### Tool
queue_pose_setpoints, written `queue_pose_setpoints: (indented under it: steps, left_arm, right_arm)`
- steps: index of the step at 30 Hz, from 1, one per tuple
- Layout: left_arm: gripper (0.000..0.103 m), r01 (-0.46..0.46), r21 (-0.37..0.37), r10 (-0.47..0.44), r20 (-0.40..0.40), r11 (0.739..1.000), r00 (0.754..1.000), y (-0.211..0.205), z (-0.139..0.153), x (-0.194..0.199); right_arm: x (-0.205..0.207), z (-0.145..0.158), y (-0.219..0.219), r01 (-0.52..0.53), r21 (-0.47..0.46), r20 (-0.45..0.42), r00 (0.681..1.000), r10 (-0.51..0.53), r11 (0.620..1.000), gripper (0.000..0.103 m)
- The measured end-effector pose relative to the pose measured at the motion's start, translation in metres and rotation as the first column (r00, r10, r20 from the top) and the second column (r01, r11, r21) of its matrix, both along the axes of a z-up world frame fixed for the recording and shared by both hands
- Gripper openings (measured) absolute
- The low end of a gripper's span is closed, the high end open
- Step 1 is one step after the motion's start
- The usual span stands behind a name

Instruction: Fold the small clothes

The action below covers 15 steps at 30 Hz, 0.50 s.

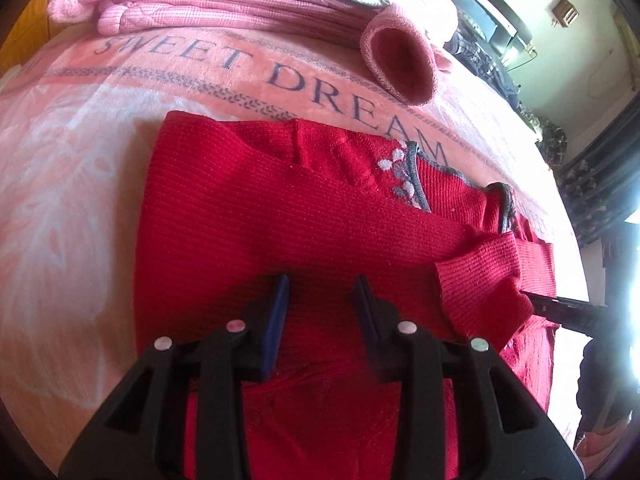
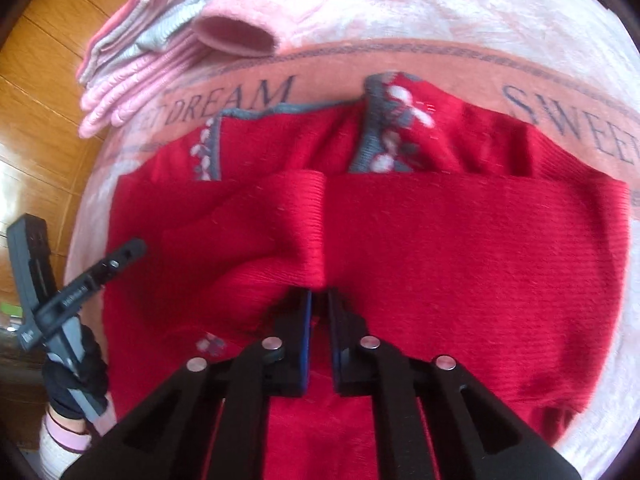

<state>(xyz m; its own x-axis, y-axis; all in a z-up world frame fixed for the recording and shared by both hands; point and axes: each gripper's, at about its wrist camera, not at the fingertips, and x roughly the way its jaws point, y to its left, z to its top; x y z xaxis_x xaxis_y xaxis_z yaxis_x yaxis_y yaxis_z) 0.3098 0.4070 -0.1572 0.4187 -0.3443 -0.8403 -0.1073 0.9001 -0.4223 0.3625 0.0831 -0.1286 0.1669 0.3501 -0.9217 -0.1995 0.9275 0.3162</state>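
Sweater [image 2: 460,240] sleeve pinched in right gripper [image 2: 320,300]; left gripper [image 1: 322,292] spread above it.

pink blanket [image 1: 80,152], wood floor [image 2: 44,92]

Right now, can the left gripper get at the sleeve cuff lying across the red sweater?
Probably yes: the left gripper is open above the red sweater, and the sleeve cuff lies uncovered just beside it.

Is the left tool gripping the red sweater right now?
No. In the left wrist view the left tool stands open, its two fingers apart over the red sweater with nothing pinched between them.
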Motion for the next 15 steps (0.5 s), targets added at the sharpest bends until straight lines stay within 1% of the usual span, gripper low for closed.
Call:
queue_pose_setpoints:
  steps: [1,2,3,4,5,6,8,10,12,13,14,15]
  left_arm:
    - [0.034,0.000,-0.006,0.000,0.003,1.000,1.000,0.001,0.000,-0.001]
    - [0.034,0.000,-0.011,0.000,0.005,1.000,1.000,0.001,-0.001,-0.002]
    - [0.034,0.002,-0.012,-0.002,0.006,1.000,1.000,0.001,-0.001,-0.001]
    - [0.034,0.004,-0.012,-0.004,0.005,1.000,1.000,0.001,0.000,-0.001]
    - [0.034,0.006,-0.013,-0.006,0.003,1.000,1.000,0.001,0.000,0.000]
    - [0.034,0.009,-0.015,-0.009,-0.001,1.000,1.000,0.001,0.000,0.001]
    - [0.034,0.015,-0.026,-0.015,-0.009,1.000,1.000,0.003,0.000,0.002]
    - [0.034,0.013,-0.051,-0.014,-0.020,0.999,1.000,0.006,-0.001,0.004]
    - [0.034,0.009,-0.078,-0.012,-0.032,0.997,0.999,0.010,-0.002,0.006]
    - [0.034,0.004,-0.094,-0.008,-0.038,0.996,0.999,0.012,-0.003,0.006]
    - [0.034,0.001,-0.106,-0.006,-0.043,0.994,0.999,0.013,-0.004,0.007]
    - [0.034,0.000,-0.111,-0.006,-0.046,0.994,0.999,0.014,-0.004,0.007]
  right_arm:
    - [0.000,0.001,-0.001,-0.003,-0.014,-0.004,1.000,0.003,1.000,0.008]
    - [-0.002,0.005,-0.002,0.006,-0.049,0.001,1.000,-0.005,0.999,0.008]
    - [-0.005,0.013,0.000,0.007,-0.084,0.035,0.999,-0.004,0.996,0.014]
    - [-0.008,0.022,0.003,0.000,-0.116,0.074,0.997,0.009,0.993,0.017]
    - [-0.013,0.033,0.009,-0.018,-0.143,0.117,0.993,0.035,0.989,0.018]
    - [-0.017,0.043,0.016,-0.040,-0.154,0.141,0.988,0.062,0.987,0.021]
    - [-0.023,0.060,0.036,-0.094,-0.130,0.167,0.979,0.116,0.987,0.026]
    - [-0.027,0.068,0.064,-0.174,-0.086,0.153,0.971,0.186,0.981,0.034]
    - [-0.028,0.061,0.095,-0.244,-0.062,0.107,0.962,0.250,0.968,0.037]
    - [-0.028,0.056,0.109,-0.267,-0.075,0.096,0.957,0.273,0.961,0.037]
    - [-0.029,0.050,0.121,-0.283,-0.108,0.089,0.952,0.293,0.953,0.037]
    - [-0.029,0.042,0.132,-0.294,-0.149,0.080,0.948,0.308,0.944,0.042]
